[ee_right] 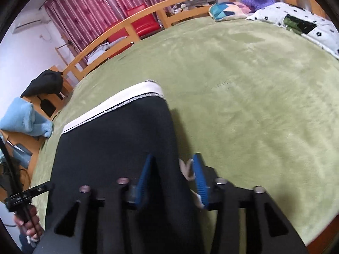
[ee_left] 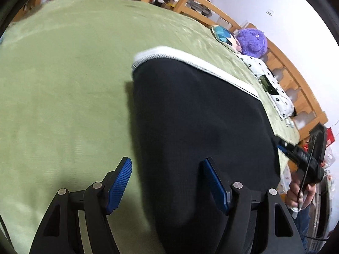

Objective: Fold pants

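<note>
Black pants (ee_left: pixel 197 127) with a white band (ee_left: pixel 190 60) along the far edge lie folded on the green bed cover. My left gripper (ee_left: pixel 167 182) is open just above the near left edge of the pants, one finger over the cover and one over the cloth. My right gripper (ee_right: pixel 173 177) holds its fingers partly closed around the near right edge of the pants (ee_right: pixel 118 139), with a white drawstring (ee_right: pixel 187 169) between them. The right gripper also shows in the left wrist view (ee_left: pixel 281 146), at the right edge of the pants.
The green cover (ee_right: pixel 254 97) spreads wide beyond the pants. A purple plush toy (ee_left: pixel 252 42), a patterned cushion (ee_left: pixel 224 35) and a white spotted pillow (ee_left: pixel 273 89) lie by the wooden headboard (ee_left: pixel 300 89). A light-blue towel (ee_right: pixel 23 118) and a dark garment (ee_right: pixel 45 84) sit beside the bed.
</note>
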`<state>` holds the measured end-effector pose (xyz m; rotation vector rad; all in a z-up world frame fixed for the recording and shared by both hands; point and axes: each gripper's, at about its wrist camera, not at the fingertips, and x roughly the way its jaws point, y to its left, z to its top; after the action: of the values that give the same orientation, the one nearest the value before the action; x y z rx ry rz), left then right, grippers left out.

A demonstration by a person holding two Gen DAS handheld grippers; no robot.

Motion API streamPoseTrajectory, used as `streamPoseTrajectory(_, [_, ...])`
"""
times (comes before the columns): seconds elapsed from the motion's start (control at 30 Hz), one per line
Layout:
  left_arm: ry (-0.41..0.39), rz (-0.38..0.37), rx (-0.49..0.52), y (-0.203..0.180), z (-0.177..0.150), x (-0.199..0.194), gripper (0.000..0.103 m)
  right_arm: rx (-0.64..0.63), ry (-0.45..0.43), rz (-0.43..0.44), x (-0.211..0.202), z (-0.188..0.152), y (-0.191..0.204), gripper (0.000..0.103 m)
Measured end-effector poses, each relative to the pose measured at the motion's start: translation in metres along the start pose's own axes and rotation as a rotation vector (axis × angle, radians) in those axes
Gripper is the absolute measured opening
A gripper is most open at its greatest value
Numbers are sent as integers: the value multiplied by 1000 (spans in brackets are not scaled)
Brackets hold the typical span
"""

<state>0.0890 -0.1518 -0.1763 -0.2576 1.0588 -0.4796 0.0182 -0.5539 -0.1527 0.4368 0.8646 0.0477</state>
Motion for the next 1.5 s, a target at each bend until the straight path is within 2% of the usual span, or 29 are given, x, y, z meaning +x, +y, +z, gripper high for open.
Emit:
streamPoseTrajectory(0.1, [26, -43, -46, 7, 2, 18, 70, -11, 115, 26, 11, -9, -2, 57])
streamPoseTrajectory(0.13, [41, -61, -69, 9, 3, 25, 70, -1, 117, 44, 14, -12, -4, 59])
streamPoseTrajectory(0.17, [54, -75, -89, 11, 4, 33, 70, 22, 110, 63, 17, -12, -6, 67])
streamPoseTrajectory(0.2, [50, -84, -108, 13, 5, 37, 70, 55, 129, 97, 26, -14, -10, 74])
streamPoseTrajectory(0.23, [43, -97, -125, 15, 6, 40, 70, 93, 170, 170, 41, -15, -14, 74])
streamPoseTrajectory(0.27, [45, -105, -134, 16, 6, 42, 68, 105, 169, 184, 49, -16, -16, 78])
streamPoseTrajectory(0.3, [51, -112, -136, 17, 7, 42, 60, 116, 154, 187, 52, -15, -16, 78])
streamPoseTrajectory(0.33, [50, -126, -138, 18, 7, 40, 53, 108, 142, 170, 51, -13, -11, 76])
streamPoseTrajectory(0.37, [46, -152, -131, 18, 8, 36, 38, 92, 123, 152, 49, -12, -7, 70])
streamPoseTrajectory(0.4, [44, -155, -112, 17, 11, 33, 28, 80, 101, 145, 45, -11, -3, 63])
streamPoseTrajectory(0.43, [34, -163, -89, 15, 13, 29, 24, 82, 94, 147, 42, -10, -3, 59])
streamPoseTrajectory(0.47, [15, -168, -72, 13, 15, 23, 23, 101, 91, 161, 38, -8, -4, 49])
streamPoseTrajectory(0.5, [8, -165, -59, 10, 18, 17, 22, 131, 81, 189, 31, -8, -4, 30])
streamPoseTrajectory(0.53, [12, -173, -59, 10, 22, 13, 22, 162, 76, 235, 25, -4, -5, 26])
streamPoseTrajectory(0.6, [10, -219, -93, 18, 34, 2, 21, 134, 63, 214, 17, 3, 11, 22])
streamPoseTrajectory(0.7, [-52, -169, -59, 30, 52, -27, 20, 92, 42, 218, 13, 6, 43, 20])
streamPoseTrajectory(0.8, [-107, -122, -59, 59, 74, -62, 20, 75, 44, 288, 23, 7, 88, 18])
streamPoseTrajectory(0.87, [-139, -64, -47, 81, 84, -85, 19, 56, 45, 314, 37, 7, 116, 18])
streamPoseTrajectory(1.0, [-157, 52, -33, 131, 92, -110, 19, 26, 80, 373, 81, 9, 177, 18])
streamPoseTrajectory(1.07, [-144, 69, -63, 159, 94, -109, 19, -7, 95, 377, 102, 6, 203, 18])
streamPoseTrajectory(1.13, [-111, 40, -126, 189, 89, -99, 20, -40, 114, 353, 123, 4, 222, 19])
streamPoseTrajectory(1.23, [-76, 16, -168, 209, 76, -79, 28, -89, 126, 291, 132, -3, 227, 24])
streamPoseTrajectory(1.3, [-54, 41, -170, 209, 68, -67, 44, -80, 173, 243, 143, -7, 218, 32])
streamPoseTrajectory(1.37, [-49, 104, -142, 203, 62, -65, 55, -46, 195, 223, 147, -8, 206, 43])
streamPoseTrajectory(1.4, [-53, 128, -119, 199, 60, -69, 55, -39, 193, 215, 146, -9, 202, 50])
streamPoseTrajectory(1.5, [-79, 230, -52, 185, 54, -92, 58, -85, 181, 142, 135, -8, 209, 54])
